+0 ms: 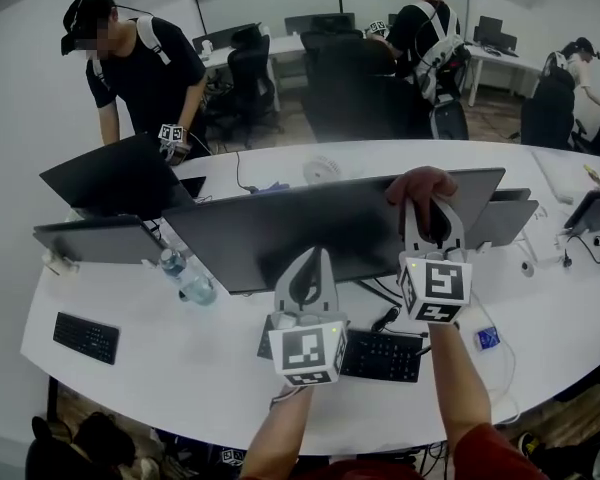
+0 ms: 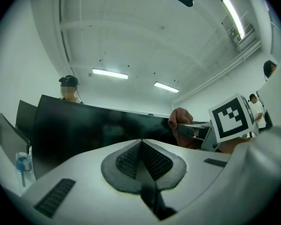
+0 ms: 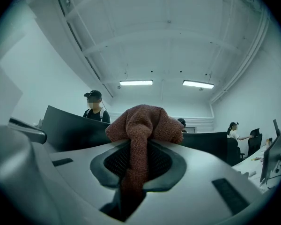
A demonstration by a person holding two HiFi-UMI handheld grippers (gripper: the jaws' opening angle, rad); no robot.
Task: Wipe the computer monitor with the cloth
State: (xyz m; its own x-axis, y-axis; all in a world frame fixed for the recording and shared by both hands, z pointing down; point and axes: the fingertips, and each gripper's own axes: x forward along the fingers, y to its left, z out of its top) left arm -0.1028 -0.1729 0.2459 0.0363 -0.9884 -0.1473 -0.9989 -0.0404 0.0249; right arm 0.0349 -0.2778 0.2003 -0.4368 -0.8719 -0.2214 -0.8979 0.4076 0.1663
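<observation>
A wide dark monitor [image 1: 310,230] stands in front of me on the white desk [image 1: 210,353], its black screen [image 2: 98,125] filling the left gripper view. My right gripper [image 1: 427,200] is shut on a reddish-brown cloth [image 1: 420,183], held at the monitor's top edge near its right end. That cloth [image 3: 143,125] bunches out above the closed jaws in the right gripper view. My left gripper [image 1: 309,265] is shut with nothing in it, low in front of the screen's middle. From the left gripper view I see the cloth [image 2: 180,123] and the right gripper's marker cube [image 2: 232,118] to the right.
A black keyboard [image 1: 380,353] lies under the grippers. A water bottle [image 1: 187,278] stands left of the monitor, with another keyboard [image 1: 85,336] further left. More monitors [image 1: 95,238] flank both sides. A person [image 1: 140,68] leans over the far side of the desk.
</observation>
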